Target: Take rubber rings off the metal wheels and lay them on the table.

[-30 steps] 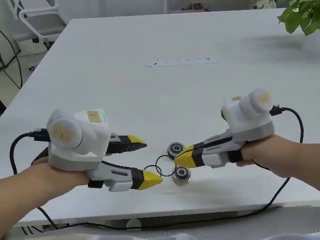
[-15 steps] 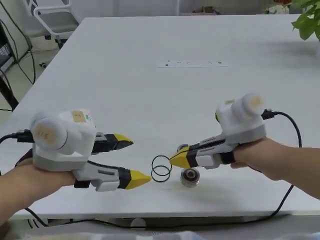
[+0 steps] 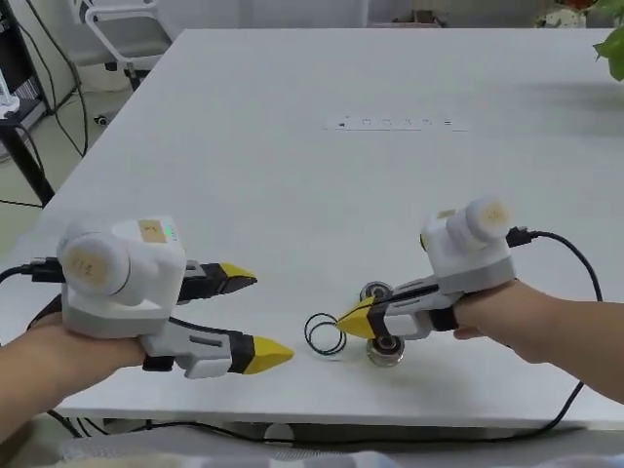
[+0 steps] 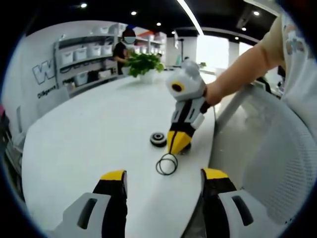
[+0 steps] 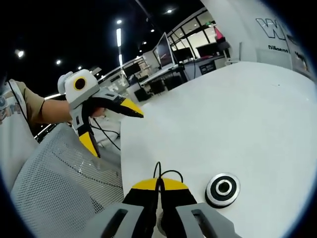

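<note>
Since a second ago the left tongs (image 3: 265, 315) have backed off from the rubber rings (image 3: 325, 333): their lower yellow tip was at the rings' edge then, and now there is bare worktop (image 3: 292, 175) between them. The rings also lie further from the near metal wheel (image 3: 386, 353) than they did, and the right tongs (image 3: 343, 319) have gone that way with them.

From my seat I read the left tongs as wide apart, holding nothing, hovering near the front edge of the worktop. The right tongs are pressed together, and their yellow tip touches the right edge of the rings. I cannot tell whether a ring is actually pinched between them.

Two thin black rings lie flat and overlapping on the worktop, between the two tongs. Both wheels sit just right of the rings. The far metal wheel (image 3: 375, 291) stands just behind the right tongs, and the near one is partly covered by them.
</note>
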`<action>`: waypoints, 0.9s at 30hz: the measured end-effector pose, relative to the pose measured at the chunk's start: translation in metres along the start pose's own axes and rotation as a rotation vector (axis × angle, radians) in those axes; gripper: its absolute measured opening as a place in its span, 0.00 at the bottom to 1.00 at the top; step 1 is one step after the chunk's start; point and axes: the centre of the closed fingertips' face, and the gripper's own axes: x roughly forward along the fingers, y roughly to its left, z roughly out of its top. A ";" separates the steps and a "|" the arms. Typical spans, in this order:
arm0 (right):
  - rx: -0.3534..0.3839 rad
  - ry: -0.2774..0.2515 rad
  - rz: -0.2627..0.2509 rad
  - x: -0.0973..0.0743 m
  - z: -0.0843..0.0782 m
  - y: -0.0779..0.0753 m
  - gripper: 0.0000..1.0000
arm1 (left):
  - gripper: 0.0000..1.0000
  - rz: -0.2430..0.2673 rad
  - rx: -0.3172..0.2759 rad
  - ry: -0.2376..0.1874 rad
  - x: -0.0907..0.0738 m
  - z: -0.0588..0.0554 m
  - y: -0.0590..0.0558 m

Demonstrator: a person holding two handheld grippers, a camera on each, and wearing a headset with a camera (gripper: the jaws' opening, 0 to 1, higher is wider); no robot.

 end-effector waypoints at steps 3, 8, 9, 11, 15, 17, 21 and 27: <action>0.004 0.007 -0.010 0.002 -0.002 -0.001 0.00 | 0.62 0.003 -0.005 0.000 0.000 -0.001 0.001; 0.006 0.010 -0.026 0.002 -0.003 -0.005 0.00 | 0.63 0.003 -0.010 0.005 -0.001 -0.003 0.000; 0.006 0.010 -0.033 0.002 -0.003 -0.008 0.00 | 0.63 0.003 -0.010 0.006 -0.001 -0.003 0.000; 0.004 0.014 -0.045 0.003 -0.004 -0.011 0.00 | 0.63 0.002 -0.010 0.008 -0.001 -0.004 -0.001; 0.002 0.015 -0.056 0.003 -0.004 -0.013 0.00 | 0.63 0.003 -0.012 0.011 -0.001 -0.004 -0.001; 0.001 0.017 -0.065 0.003 -0.005 -0.015 0.00 | 0.63 0.004 -0.011 0.012 -0.001 -0.004 -0.001; -0.003 0.012 -0.076 0.003 -0.004 -0.018 0.01 | 0.63 0.004 -0.014 0.015 0.000 -0.005 0.000; -0.019 0.001 -0.076 0.000 -0.004 -0.017 0.10 | 0.63 0.002 -0.011 0.015 0.000 -0.003 -0.001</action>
